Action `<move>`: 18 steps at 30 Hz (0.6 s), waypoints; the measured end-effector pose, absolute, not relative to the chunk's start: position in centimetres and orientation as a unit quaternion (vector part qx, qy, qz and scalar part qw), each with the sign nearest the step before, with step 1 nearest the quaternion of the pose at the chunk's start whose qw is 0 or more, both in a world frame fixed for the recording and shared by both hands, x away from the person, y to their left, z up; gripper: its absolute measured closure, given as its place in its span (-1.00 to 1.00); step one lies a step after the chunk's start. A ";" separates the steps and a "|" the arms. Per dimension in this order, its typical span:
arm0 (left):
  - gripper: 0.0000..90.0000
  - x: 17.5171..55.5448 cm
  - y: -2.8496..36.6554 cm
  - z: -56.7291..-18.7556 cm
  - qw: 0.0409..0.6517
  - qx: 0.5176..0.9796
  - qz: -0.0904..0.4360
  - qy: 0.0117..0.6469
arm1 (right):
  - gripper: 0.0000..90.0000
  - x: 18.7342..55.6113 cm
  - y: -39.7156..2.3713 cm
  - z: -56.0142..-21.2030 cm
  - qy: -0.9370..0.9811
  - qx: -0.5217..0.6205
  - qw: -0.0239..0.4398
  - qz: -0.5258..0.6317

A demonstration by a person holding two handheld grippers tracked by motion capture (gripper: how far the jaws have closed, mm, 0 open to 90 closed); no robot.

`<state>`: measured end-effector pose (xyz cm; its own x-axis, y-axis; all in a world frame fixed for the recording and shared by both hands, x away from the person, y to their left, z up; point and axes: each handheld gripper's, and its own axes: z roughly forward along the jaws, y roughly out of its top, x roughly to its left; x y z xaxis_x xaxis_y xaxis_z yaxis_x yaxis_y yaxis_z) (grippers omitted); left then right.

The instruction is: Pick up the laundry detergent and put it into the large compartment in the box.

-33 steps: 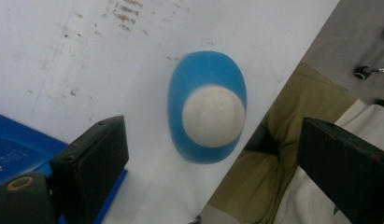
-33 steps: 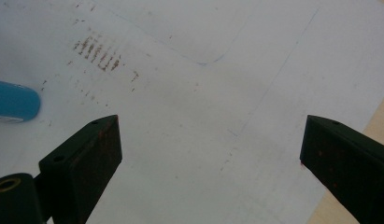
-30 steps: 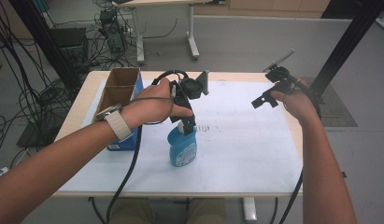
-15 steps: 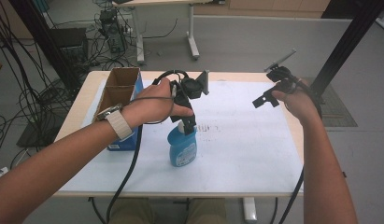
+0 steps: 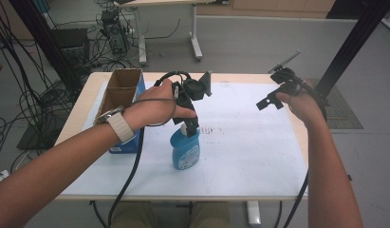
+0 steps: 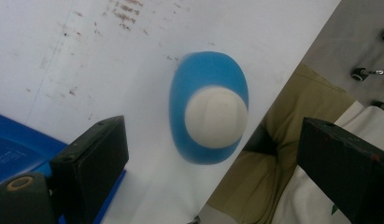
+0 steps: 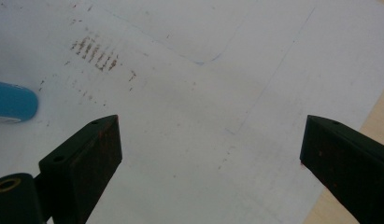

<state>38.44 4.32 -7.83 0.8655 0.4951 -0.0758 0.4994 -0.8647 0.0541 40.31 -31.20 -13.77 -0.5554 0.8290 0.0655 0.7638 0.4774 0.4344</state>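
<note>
A blue bottle (image 5: 185,152) with a white cap (image 6: 216,116) stands upright on the white paper near the table's front middle. My left gripper (image 5: 190,126) points down right above the bottle's top. Its jaws stand open, wide apart on either side of the cap and clear of it, as the left gripper view (image 6: 213,128) shows. My right gripper (image 5: 268,100) hangs above the paper at the far right, open with nothing between its jaws (image 7: 211,123). The bottle's blue side (image 7: 12,100) peeks in at the left edge of the right gripper view.
An open cardboard box (image 5: 119,90) stands at the table's left on a blue box (image 5: 128,143), close beside my left forearm. White paper (image 5: 249,142) with faint brown marks covers the tabletop. The table's front edge runs just behind the bottle in the left gripper view, with a person's trousers (image 6: 255,186) below.
</note>
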 end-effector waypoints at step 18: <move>-0.79 38.4 4.2 -7.9 0.035 0.965 -0.028 0.258 | -0.88 40.3 -31.2 -13.8 0.855 0.466 0.076 0.213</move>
